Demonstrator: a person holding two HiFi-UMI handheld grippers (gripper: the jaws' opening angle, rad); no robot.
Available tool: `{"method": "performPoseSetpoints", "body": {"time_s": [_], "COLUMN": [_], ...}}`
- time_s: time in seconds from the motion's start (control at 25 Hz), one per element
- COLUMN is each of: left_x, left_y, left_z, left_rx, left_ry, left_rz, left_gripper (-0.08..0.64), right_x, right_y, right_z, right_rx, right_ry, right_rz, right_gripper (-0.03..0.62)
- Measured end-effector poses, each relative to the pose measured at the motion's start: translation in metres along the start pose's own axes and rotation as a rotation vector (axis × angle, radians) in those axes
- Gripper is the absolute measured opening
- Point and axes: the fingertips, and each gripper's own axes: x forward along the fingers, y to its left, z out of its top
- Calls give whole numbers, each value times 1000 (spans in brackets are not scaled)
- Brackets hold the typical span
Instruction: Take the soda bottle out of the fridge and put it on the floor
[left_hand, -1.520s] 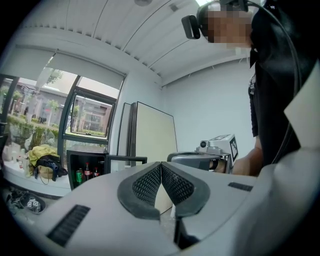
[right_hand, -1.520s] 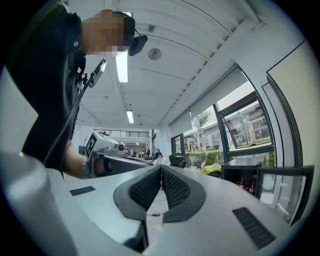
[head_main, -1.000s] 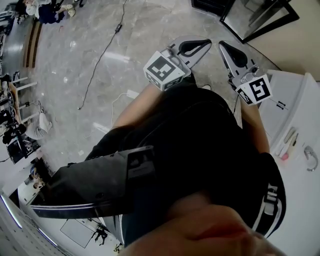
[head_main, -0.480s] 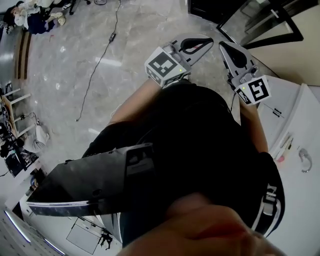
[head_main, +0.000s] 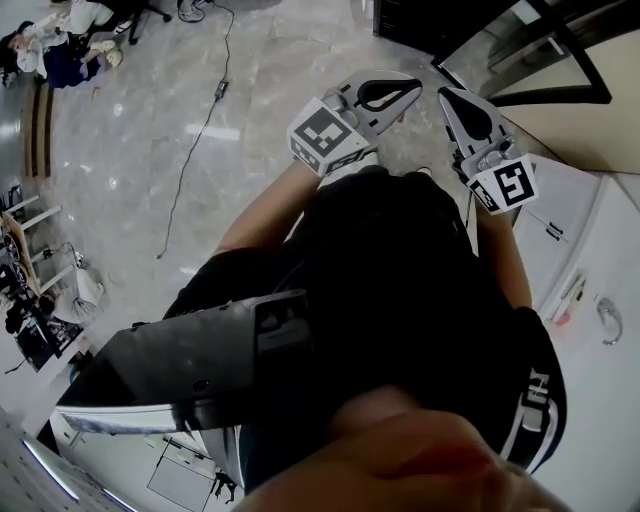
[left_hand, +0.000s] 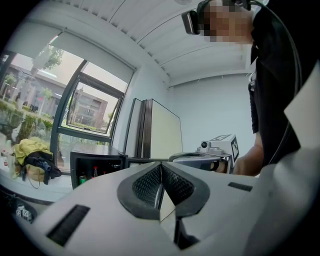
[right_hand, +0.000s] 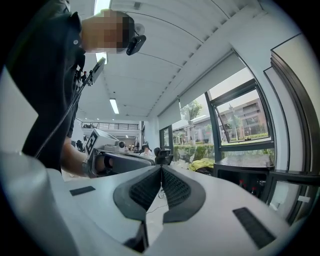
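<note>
A small black fridge (left_hand: 95, 167) stands open by the window in the left gripper view. Small bottles (left_hand: 94, 172) show on its shelf; which one is the soda bottle I cannot tell. In the right gripper view the same fridge (right_hand: 245, 175) sits at the right, bottles (right_hand: 243, 184) faintly visible inside. My left gripper (head_main: 410, 90) and right gripper (head_main: 447, 95) are held side by side in front of the person's body, well short of the fridge. Both are shut with nothing between the pads (left_hand: 150, 182), and each one appears in the other's view.
A black cable (head_main: 200, 120) trails across the marble floor at the left. A white cabinet top (head_main: 600, 300) with small items lies at the right. A dark window frame (head_main: 560, 60) crosses the top right. People sit far off at the top left (head_main: 60, 40).
The head view has shifted a little toward the fridge side, with the floor sliding down the picture. Both grippers keep their places in front of the body and stay shut.
</note>
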Motion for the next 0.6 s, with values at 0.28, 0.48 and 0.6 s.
{"method": "performPoseSetpoints", "body": {"time_s": [0.28,0.48,0.6], "left_x": [29,54,77], "left_y": [-13,17,23], "left_z": [16,20,21], "left_rx": [-23,-15,-27], "left_ry": [7,25,43], "left_rz": [7,53,78], "left_gripper": [5,5,5], "right_x": [-23,-6,-8], "right_y": [-29,-68,-91], "right_z": [13,9,11], "right_rx": [17,48,36], "right_ry": [1,-2,9], "right_rz": [-9,22,43], "right_gripper": [14,14,14]}}
